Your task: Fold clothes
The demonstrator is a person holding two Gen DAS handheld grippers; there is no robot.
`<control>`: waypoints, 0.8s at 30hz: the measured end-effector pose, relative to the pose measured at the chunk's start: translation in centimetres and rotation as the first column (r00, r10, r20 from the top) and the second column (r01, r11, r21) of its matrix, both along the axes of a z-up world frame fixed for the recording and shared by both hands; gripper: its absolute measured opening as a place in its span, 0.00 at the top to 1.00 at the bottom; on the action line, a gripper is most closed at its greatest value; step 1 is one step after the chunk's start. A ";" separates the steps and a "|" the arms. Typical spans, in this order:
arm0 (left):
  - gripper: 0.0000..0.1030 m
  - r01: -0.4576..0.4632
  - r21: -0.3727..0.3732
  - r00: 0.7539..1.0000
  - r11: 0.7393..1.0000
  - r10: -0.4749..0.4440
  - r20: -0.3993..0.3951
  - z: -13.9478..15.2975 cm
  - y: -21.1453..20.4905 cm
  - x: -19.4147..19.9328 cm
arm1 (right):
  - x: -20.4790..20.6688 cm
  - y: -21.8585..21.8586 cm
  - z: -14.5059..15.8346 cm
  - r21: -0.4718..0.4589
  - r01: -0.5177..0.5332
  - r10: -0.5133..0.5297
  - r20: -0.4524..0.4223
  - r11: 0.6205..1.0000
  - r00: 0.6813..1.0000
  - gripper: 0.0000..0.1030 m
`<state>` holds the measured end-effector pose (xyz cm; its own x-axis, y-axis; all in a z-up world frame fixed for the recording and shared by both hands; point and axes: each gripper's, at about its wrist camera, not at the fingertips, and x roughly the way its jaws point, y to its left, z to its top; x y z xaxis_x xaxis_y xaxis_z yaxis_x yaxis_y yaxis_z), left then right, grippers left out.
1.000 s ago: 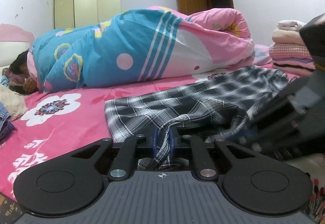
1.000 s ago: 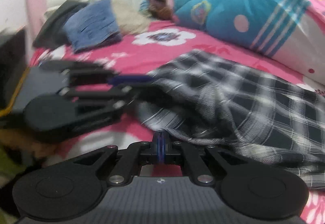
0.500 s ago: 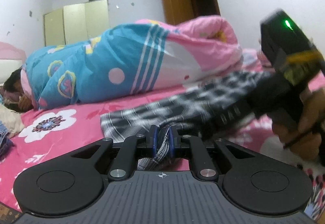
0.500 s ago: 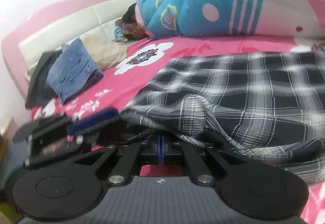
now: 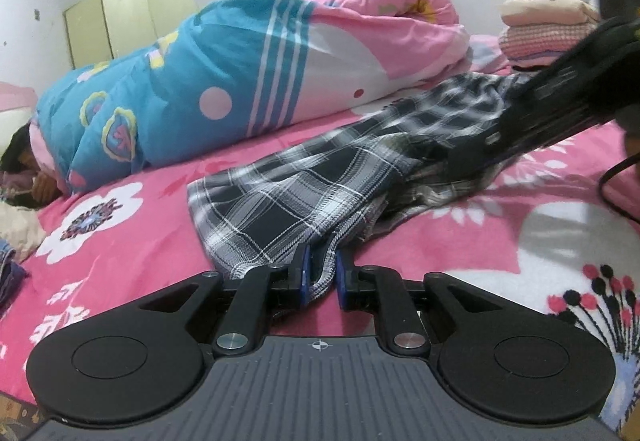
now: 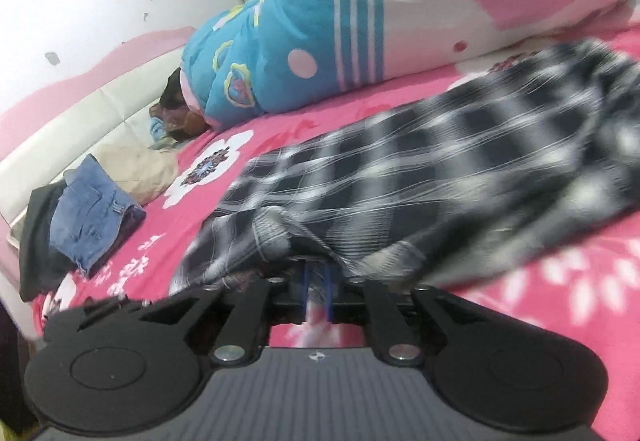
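**On the bed: plaid shirt pinched at two spots**

On the bed (image 5: 460, 241), the shirt (image 5: 320, 177) lay stretched just in front of the quilt (image 5: 240, 73). L gripper (image 5: 319, 273) was clamped narrow on a hem corner; R gripper (image 6: 317, 295) was nipping a fold w/ cloth draped over its tips. Two holds prob. kept the fabric taut & edges lined up for a fold. Jeans (image 6: 92, 213) sat well off from the quilt, by the headboard.

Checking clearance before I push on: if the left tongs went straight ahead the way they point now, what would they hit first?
The left tongs already pinch the plaid garment, so they would push into that cloth first. Beyond it lies the rolled blue and pink quilt, though how far off is unclear.
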<state>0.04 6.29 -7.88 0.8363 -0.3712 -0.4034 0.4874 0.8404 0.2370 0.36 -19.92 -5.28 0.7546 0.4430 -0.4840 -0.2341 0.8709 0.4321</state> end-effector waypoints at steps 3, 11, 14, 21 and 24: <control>0.86 -0.012 -0.001 1.000 1.000 0.012 0.004 0.3 0.1 0.1 | -0.9 -0.8 1.2 -0.014 0.002 -0.001 0.054 1.000 0.999 0.87; 0.84 0.033 -0.095 0.999 0.995 -0.035 -0.013 1.6 1.8 0.1 | 1.1 0.9 1.6 -0.065 -0.066 0.072 0.098 0.996 0.993 0.87; 0.84 0.055 -0.163 0.998 0.985 -0.059 -0.016 2.4 2.8 0.1 | 2.0 2.0 0.5 -0.061 -0.167 0.170 0.035 0.984 0.985 0.87; 0.82 0.057 -0.201 0.998 0.978 -0.063 -0.024 2.5 2.8 0.7 | -0.5 4.8 0.7 -0.240 -0.347 0.367 0.045 0.907 0.929 0.88; 0.81 0.032 -0.151 0.999 0.988 -0.037 -0.030 1.7 1.5 1.0 | -0.5 4.1 2.3 -0.246 -0.299 0.335 0.120 0.922 0.935 0.87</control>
